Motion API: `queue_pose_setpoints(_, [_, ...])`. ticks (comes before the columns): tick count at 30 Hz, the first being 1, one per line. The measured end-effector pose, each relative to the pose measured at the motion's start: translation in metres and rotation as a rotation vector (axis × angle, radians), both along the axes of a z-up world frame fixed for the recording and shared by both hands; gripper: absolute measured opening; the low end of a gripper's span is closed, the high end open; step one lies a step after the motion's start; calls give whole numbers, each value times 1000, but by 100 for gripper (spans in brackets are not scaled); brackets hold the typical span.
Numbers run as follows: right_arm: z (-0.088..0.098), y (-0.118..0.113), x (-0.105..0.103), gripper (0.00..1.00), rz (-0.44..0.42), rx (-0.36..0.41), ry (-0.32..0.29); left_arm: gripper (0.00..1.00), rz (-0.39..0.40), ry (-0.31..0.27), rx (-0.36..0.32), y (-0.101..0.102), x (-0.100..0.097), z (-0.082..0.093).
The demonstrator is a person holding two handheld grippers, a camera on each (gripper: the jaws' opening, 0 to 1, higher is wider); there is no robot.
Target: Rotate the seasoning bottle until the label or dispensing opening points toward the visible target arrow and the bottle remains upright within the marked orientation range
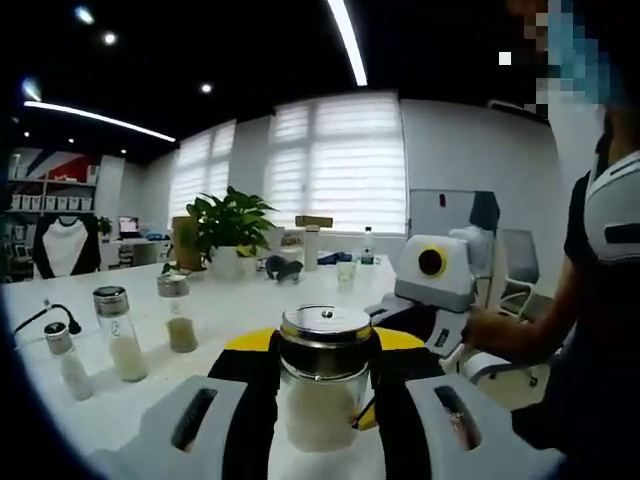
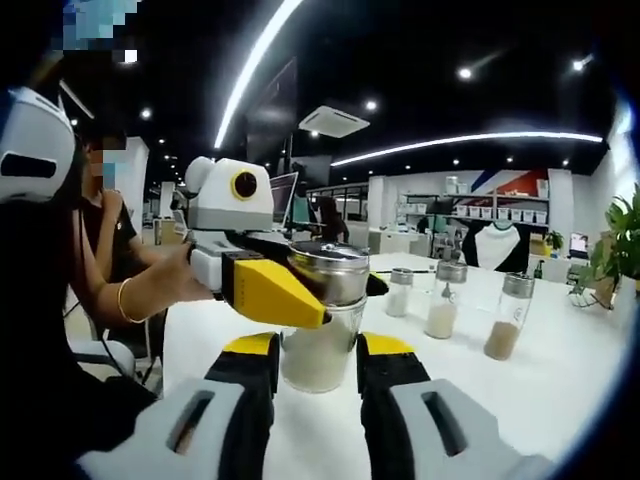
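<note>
On the white surface [image 1: 240, 300], three spare shakers [image 2: 445, 300] stand well beyond the right hand-held gripper [image 2: 318, 385], whose jaws flank the glass body of the seasoning bottle [image 2: 322, 330]. The left hand-held gripper [image 1: 322, 400] has that same upright bottle between its jaws, clamped at the steel lid [image 2: 330, 272]. No arrow is visible, so alignment can't be judged; the rotation looks underway, not finished.

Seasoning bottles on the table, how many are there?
4: one large seasoning bottle between the claws, and three small bottles standing in a row beside it. Others may be hidden.
</note>
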State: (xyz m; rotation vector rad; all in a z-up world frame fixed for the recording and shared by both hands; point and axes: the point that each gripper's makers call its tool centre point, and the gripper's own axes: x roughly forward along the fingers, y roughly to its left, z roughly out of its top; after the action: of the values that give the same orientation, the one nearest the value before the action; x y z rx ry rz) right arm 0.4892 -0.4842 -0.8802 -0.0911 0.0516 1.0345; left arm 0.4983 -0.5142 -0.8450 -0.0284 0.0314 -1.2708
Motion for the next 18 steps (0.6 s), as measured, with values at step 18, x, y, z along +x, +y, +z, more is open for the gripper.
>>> queue_pose_setpoints(18, [6, 8, -6, 29, 31, 43, -18, 37, -45, -16, -18, 0, -10, 8])
